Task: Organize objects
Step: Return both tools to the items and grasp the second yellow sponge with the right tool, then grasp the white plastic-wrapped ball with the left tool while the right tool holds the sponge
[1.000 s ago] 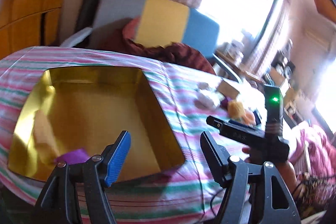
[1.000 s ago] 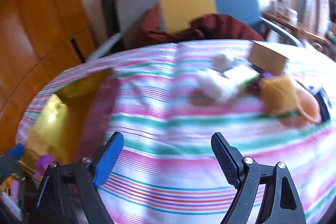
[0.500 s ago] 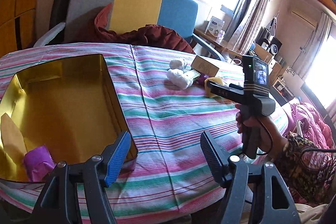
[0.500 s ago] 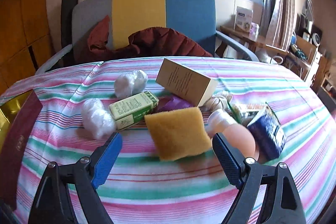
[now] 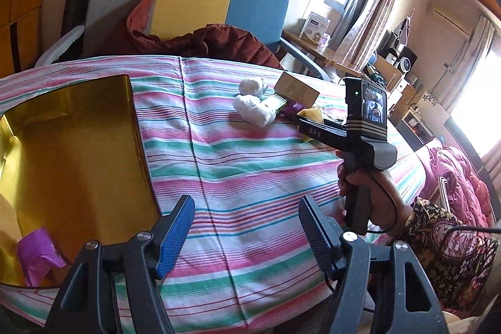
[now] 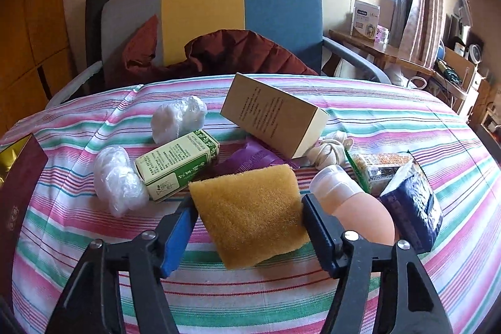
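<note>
My right gripper (image 6: 249, 223) is open with its fingers on either side of a yellow sponge (image 6: 250, 210) lying on the striped tablecloth. Around the sponge lie a green box (image 6: 177, 163), a tan box (image 6: 275, 116), two white plastic bundles (image 6: 119, 179), a purple wrapper (image 6: 247, 158), a peach bottle (image 6: 355, 202) and a dark blue packet (image 6: 413, 204). My left gripper (image 5: 245, 232) is open and empty above the cloth, right of the gold tin (image 5: 78, 152). A purple wrapper (image 5: 36, 252) lies in the tin.
A grey, yellow and blue chair (image 6: 213, 17) with a maroon jacket (image 6: 219, 55) stands behind the table. The tin's dark red wall (image 6: 18, 187) shows at the left of the right wrist view. A snack packet (image 6: 380, 169) and a knotted cloth (image 6: 330, 151) lie nearby.
My right gripper has swung from the tin side to the pile and closed in on the yellow sponge. My left gripper has drifted right, away from the tin.
</note>
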